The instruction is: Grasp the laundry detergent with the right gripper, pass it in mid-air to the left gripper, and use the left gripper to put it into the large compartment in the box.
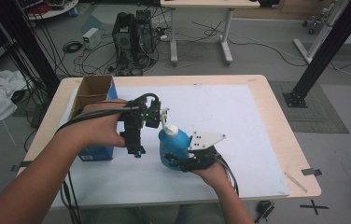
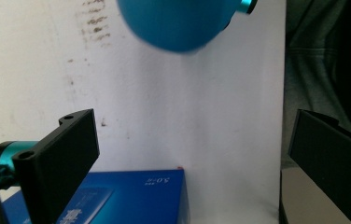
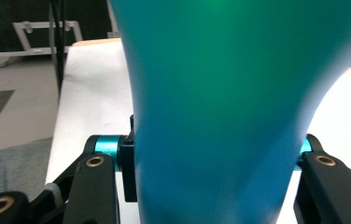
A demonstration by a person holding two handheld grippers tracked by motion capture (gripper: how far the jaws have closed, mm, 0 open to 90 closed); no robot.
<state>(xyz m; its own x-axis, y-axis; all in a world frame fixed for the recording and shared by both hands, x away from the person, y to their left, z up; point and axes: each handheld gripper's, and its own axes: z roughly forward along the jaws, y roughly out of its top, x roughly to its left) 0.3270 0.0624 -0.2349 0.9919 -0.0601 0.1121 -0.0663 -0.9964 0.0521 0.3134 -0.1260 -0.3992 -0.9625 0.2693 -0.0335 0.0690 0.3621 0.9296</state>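
We hold the blue pump bottle (image 1: 173, 148) upright over the white mat (image 1: 239, 116), the right gripper (image 1: 190, 161) clamped on its body. Our left gripper (image 1: 136, 151) hangs wide open and empty beside the blue carton (image 1: 96, 151). We should steady the bottle before reaching for its pump.

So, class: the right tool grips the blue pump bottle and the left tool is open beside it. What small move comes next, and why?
Probably bring the left tool across to the white pump head. The right tool is shut on the blue bottle, holding it upright off the white mat, while the left tool's jaws stand open with nothing between them, close beside the pump.
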